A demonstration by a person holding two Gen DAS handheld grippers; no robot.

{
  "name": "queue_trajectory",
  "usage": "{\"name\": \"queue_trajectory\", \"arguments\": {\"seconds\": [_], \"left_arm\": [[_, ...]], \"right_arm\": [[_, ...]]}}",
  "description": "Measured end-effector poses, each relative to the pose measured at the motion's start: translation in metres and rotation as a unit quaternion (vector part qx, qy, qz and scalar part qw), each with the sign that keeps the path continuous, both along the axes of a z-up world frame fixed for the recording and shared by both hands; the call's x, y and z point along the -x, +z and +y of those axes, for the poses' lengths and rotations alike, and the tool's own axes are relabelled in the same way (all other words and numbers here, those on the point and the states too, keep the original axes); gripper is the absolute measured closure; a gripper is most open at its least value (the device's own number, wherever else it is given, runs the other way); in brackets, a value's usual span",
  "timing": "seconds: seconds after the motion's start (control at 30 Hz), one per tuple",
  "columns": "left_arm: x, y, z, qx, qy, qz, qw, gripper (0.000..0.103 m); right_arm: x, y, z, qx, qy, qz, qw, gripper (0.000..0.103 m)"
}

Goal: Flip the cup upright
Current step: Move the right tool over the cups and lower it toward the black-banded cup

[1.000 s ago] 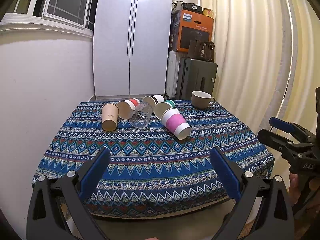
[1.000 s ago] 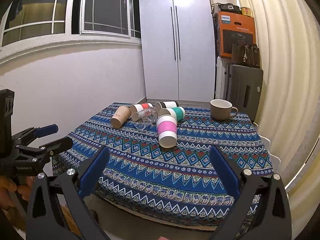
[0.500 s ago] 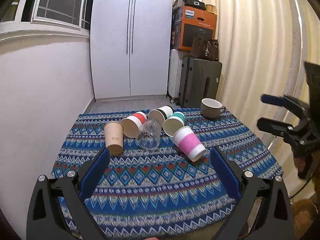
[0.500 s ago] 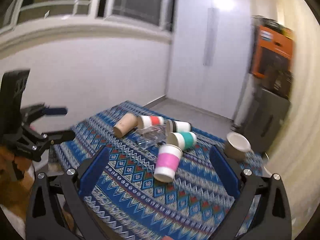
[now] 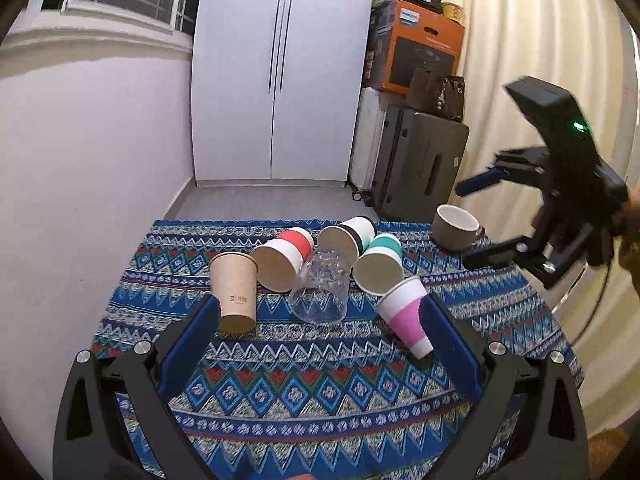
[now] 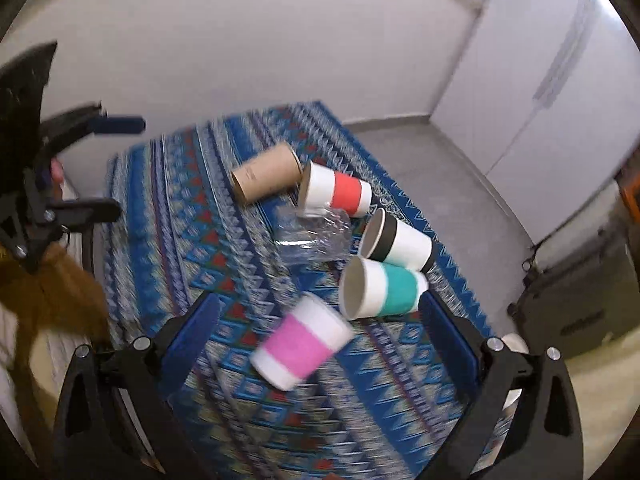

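Cups in a loose cluster on a table under a blue patterned tablecloth point(image 5: 320, 392). Farthest left a plain kraft paper cup point(image 5: 234, 292) lying on its side; beside it a red-banded cup point(image 5: 284, 258), mouth toward the left camera; then a clear plastic cup point(image 5: 322, 292), also tipped over, touching the red-banded one. Behind, a black-banded cup point(image 5: 348, 238) and a teal-banded cup point(image 5: 378, 266), both on their sides. Nearest, a pink-banded cup point(image 6: 300, 346), lying with base away from the teal-banded one's mouth. Apart at the far right corner, an upright brown ceramic mug point(image 5: 456, 228). Left gripper point(image 5: 320, 340) spread wide, holding nothing, above the near part of the cloth with kraft cup and pink-banded cup just inside its blue pads. Right gripper point(image 6: 320, 328) likewise wide apart and empty, hovering over the pink-banded and teal-banded cups; right-wrist view motion-blurred.
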State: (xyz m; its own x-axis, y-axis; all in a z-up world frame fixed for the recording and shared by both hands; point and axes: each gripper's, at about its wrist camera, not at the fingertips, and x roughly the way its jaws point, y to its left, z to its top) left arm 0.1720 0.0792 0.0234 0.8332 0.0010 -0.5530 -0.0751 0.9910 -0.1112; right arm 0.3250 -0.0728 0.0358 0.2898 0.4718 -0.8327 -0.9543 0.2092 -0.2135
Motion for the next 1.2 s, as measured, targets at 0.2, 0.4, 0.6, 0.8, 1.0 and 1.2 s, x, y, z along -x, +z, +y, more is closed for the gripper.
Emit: {"name": "queue_trajectory", "arguments": {"seconds": [0.2,0.4,0.6,0.8,1.0,1.2], "left_arm": [[-0.018,-0.016,0.011,0.024,-0.002,-0.002,0.9997,0.006],[-0.028,-0.028,0.017,0.043,-0.018,0.005,0.9989,0.006],[-0.039,-0.029,0.025,0.051,-0.008,0.002,0.9987,0.006],[-0.059,-0.040,0.042,0.087,0.016,0.009,0.9960,0.006],[-0.076,-0.048,0.044,0.113,-0.001,0.025,0.9933,0.006],[-0.080,-0.051,0.040,0.108,-0.006,0.026,0.9938,0.006]], "right_arm": [[-0.037,0.006,0.036,0.069,0.086,-0.051,0.993,0.005],[-0.063,-0.023,0.072,0.183,0.185,-0.094,0.961,0.005],[-0.090,-0.052,0.098,0.276,0.242,-0.087,0.926,0.017],[-0.116,-0.076,0.108,0.334,0.269,-0.073,0.901,0.022],[-0.131,-0.083,0.117,0.360,0.302,-0.048,0.881,0.035],[-0.141,-0.094,0.126,0.374,0.316,-0.042,0.871,0.035]]}}
